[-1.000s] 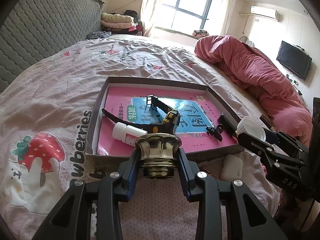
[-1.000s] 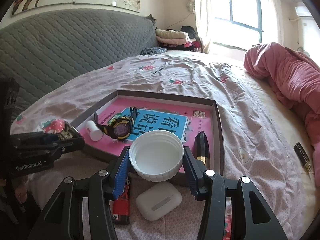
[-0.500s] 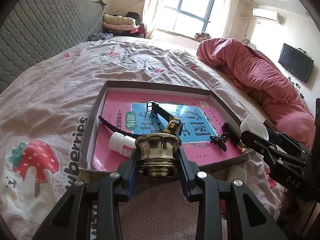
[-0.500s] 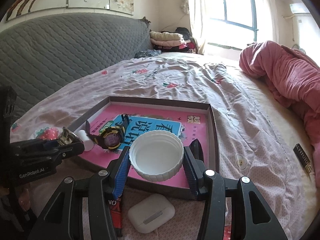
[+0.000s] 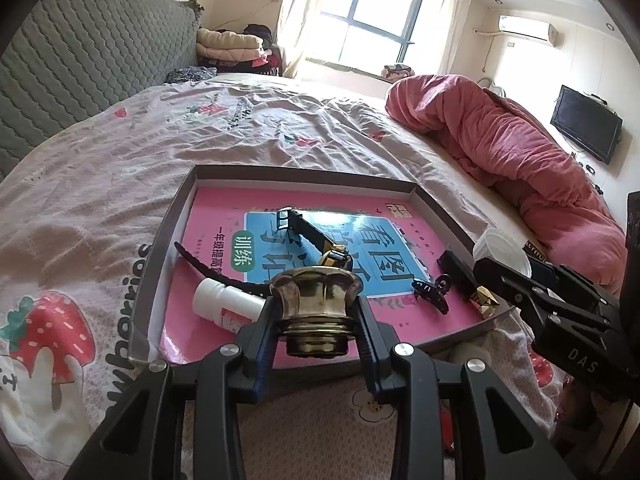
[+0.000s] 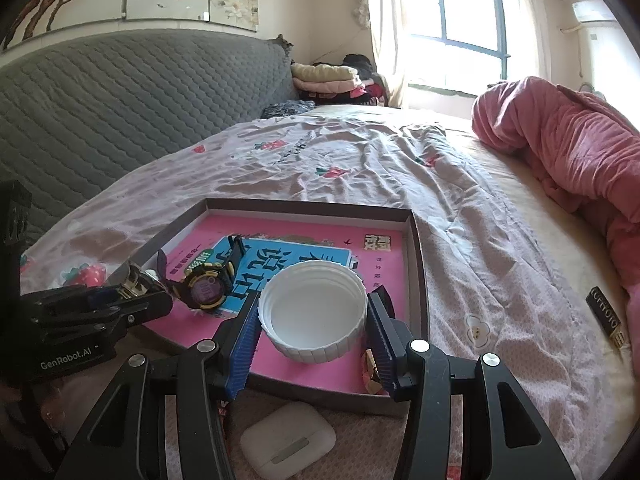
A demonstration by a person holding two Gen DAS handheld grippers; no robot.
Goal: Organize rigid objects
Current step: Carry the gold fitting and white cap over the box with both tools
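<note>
While your left hand-held gripper (image 5: pixel 316 316) clamps a brass knob (image 5: pixel 316 304), your right hand-held gripper (image 6: pixel 312 320) grips a white lid (image 6: pixel 313 314) above the tray (image 6: pixel 418 264).

Brass knob (image 5: pixel 316 292) and white lid (image 6: pixel 313 316) — both above the tray (image 6: pixel 418 264).

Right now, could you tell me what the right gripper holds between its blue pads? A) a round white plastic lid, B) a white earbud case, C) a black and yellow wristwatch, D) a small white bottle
A: the right gripper is clamped on the round white plastic lid, held open side up above the shallow box.
</note>
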